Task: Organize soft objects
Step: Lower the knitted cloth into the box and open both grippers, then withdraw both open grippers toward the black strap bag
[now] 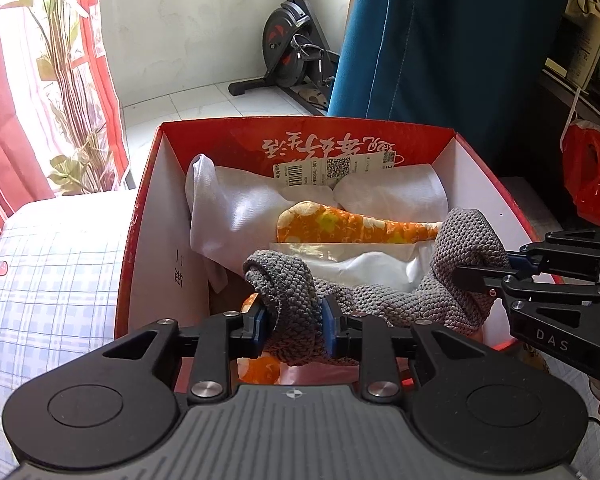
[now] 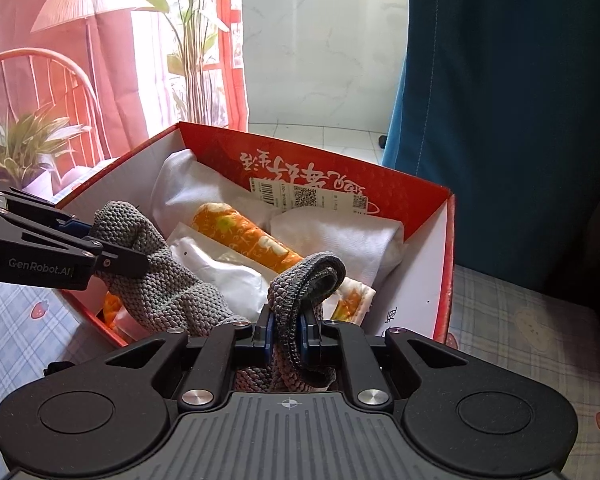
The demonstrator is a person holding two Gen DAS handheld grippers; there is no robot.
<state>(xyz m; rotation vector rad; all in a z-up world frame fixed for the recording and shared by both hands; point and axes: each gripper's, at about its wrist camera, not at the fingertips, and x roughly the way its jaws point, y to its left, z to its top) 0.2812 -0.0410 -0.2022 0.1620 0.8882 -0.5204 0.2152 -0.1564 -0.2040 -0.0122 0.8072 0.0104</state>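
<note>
I have the grey cloth (image 1: 380,296) strung between both tools, over the near end of the red box (image 1: 148,208). My left hand-held gripper (image 1: 293,330) is clamped tight on one bunched end, my right hand-held gripper (image 2: 287,332) on the other. The knit looks slack and stretchy. If I let go unevenly, I think it could drape over the rim or drag the orange roll (image 1: 356,226) out of line.

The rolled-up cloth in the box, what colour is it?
The rolled cloth is orange with pale flowers, clearest in the right wrist view.
</note>
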